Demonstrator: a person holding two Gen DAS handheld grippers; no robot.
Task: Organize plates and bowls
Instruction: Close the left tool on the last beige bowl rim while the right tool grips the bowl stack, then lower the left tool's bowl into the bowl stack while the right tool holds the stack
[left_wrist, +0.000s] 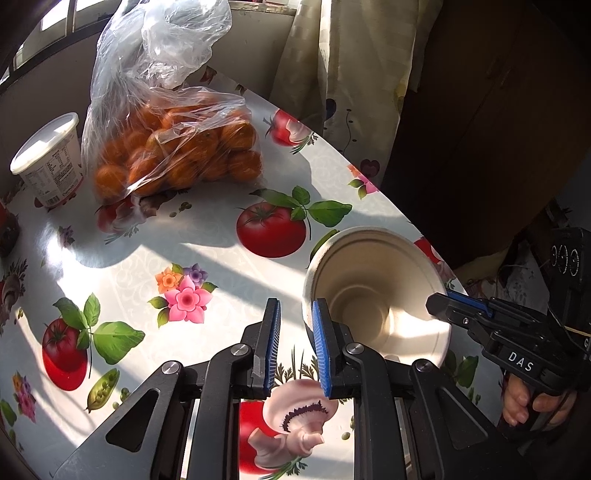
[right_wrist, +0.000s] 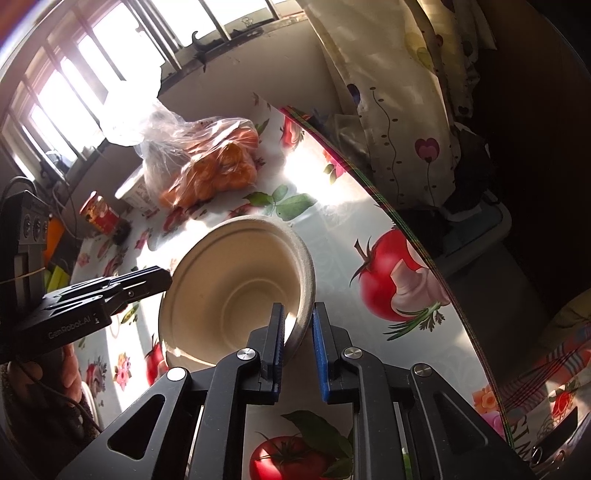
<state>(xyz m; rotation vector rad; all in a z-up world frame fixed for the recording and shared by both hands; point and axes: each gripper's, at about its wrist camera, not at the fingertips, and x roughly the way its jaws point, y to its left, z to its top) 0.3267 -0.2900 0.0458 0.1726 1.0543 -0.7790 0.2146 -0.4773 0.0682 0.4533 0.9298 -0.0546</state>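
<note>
You have a pale, moulded-fibre bowl (right_wrist: 236, 291) pinched by its rim near the right-hand edge of the table (left_wrist: 122, 266), above the vegetable-print cloth and tipped so its mouth faces the cameras. Your right gripper (right_wrist: 298, 332) is closed down on the near rim, one pad inside the wall and one outside, and the bowl appears to hang from that pinch. Your left gripper (left_wrist: 295, 343) sits just beside the bowl's opposite side, jaws nearly together; its right finger (left_wrist: 320, 332) lies against or just in front of the wall, and whether it grips anything cannot be told. The bowl looks very light and fairly stiff, with a thin wall that would likely dent or crease if squeezed hard, and a matte surface unlikely to slip. The rolled rim is the best place to hold it. A bag of oranges (left_wrist: 177, 155) and a white tub (left_wrist: 48, 162) stand toward the far edge.
</note>
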